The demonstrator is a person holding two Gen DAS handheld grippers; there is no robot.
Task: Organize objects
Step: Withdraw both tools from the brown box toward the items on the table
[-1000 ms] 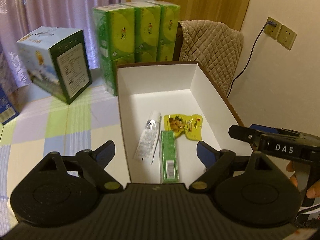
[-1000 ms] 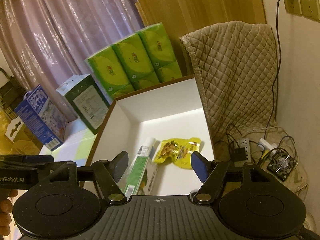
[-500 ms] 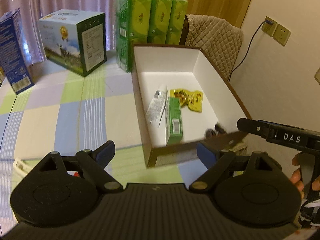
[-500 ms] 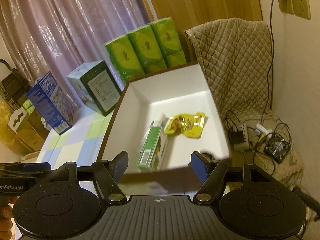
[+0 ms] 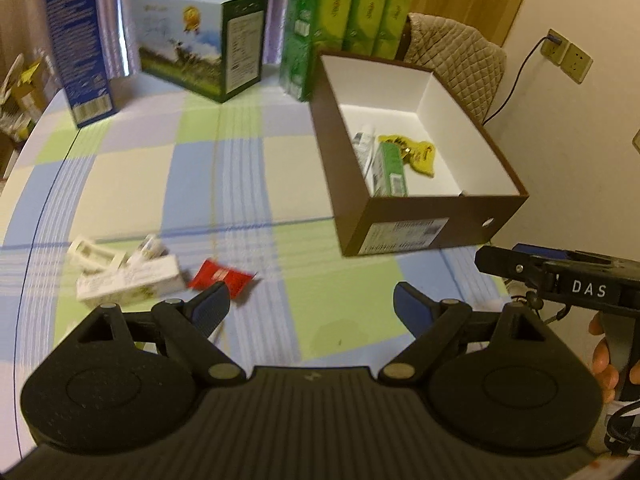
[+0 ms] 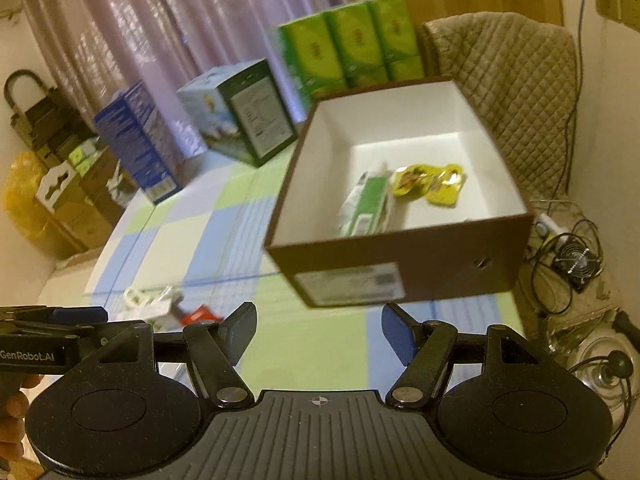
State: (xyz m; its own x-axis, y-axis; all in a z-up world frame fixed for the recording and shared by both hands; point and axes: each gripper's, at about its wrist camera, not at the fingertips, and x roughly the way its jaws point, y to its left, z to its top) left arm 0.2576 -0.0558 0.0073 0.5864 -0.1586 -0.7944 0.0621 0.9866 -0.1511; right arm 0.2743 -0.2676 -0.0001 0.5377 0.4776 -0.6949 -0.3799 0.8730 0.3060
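A brown box (image 5: 424,224) (image 6: 416,256) with a white inside stands on the checked tablecloth at the right. Inside it lie a green carton (image 5: 390,168) (image 6: 366,204), a white tube (image 5: 364,142) and a yellow pouch (image 5: 416,154) (image 6: 432,180). Loose on the cloth near the front left are a white carton (image 5: 128,280), a white plastic piece (image 5: 94,254) (image 6: 138,296) and a red sachet (image 5: 220,276) (image 6: 198,314). My left gripper (image 5: 310,308) is open and holds nothing, just right of the red sachet. My right gripper (image 6: 318,332) is open and holds nothing, in front of the brown box.
Green tissue packs (image 5: 348,16) (image 6: 352,44), a blue-green carton (image 5: 200,40) (image 6: 240,112) and a tall blue box (image 5: 78,52) (image 6: 138,144) stand along the table's far side. A quilted chair back (image 5: 452,52) (image 6: 504,92) is behind the brown box. Cables and a small fan (image 6: 576,260) lie on the floor at right.
Both grippers have pulled back from above the brown box toward the table's front. The box's front wall and the loose items on the cloth have come into view. Both stay open.
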